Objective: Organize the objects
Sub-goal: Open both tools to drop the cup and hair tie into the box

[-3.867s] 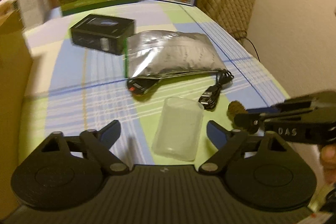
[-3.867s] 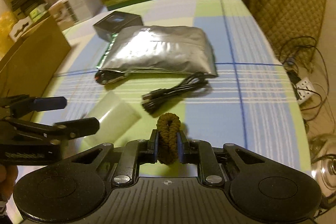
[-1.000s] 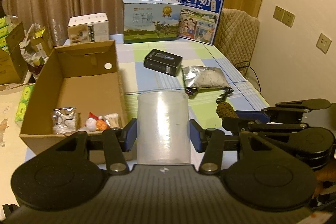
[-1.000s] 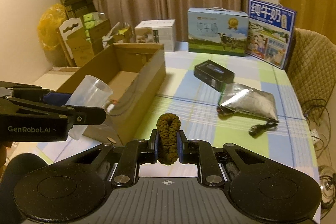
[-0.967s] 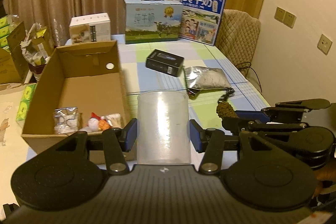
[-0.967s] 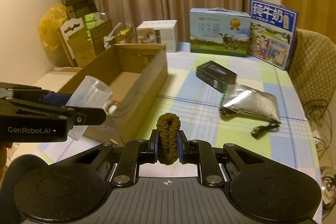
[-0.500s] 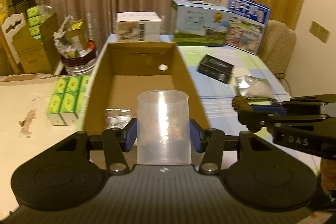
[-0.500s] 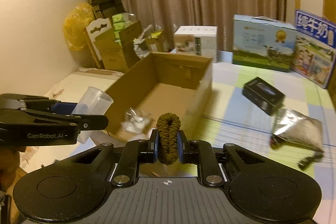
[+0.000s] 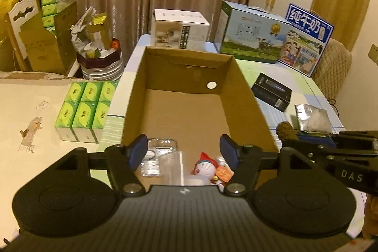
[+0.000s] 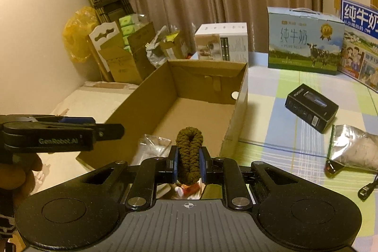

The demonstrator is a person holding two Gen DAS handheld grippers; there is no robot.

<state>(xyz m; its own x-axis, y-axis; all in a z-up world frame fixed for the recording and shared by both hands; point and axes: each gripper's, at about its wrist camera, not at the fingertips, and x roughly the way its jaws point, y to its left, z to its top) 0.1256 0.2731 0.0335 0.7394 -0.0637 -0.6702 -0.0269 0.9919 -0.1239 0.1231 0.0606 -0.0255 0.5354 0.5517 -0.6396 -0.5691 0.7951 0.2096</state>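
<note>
Released since half a second ago, the plastic cup (image 9: 172, 168) now lies in the cardboard box (image 9: 245, 96) beneath the left gripper (image 9: 183, 152), whose jaws gape empty. Right gripper (image 10: 188, 165) clamps the brown hair tie (image 10: 189, 152) over the box's near end, presumably to drop it in too.

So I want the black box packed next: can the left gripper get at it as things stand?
Probably yes. The left gripper is open with nothing in it, and the black box lies uncovered on the table beyond the cardboard box, whose right wall it must clear.
</note>
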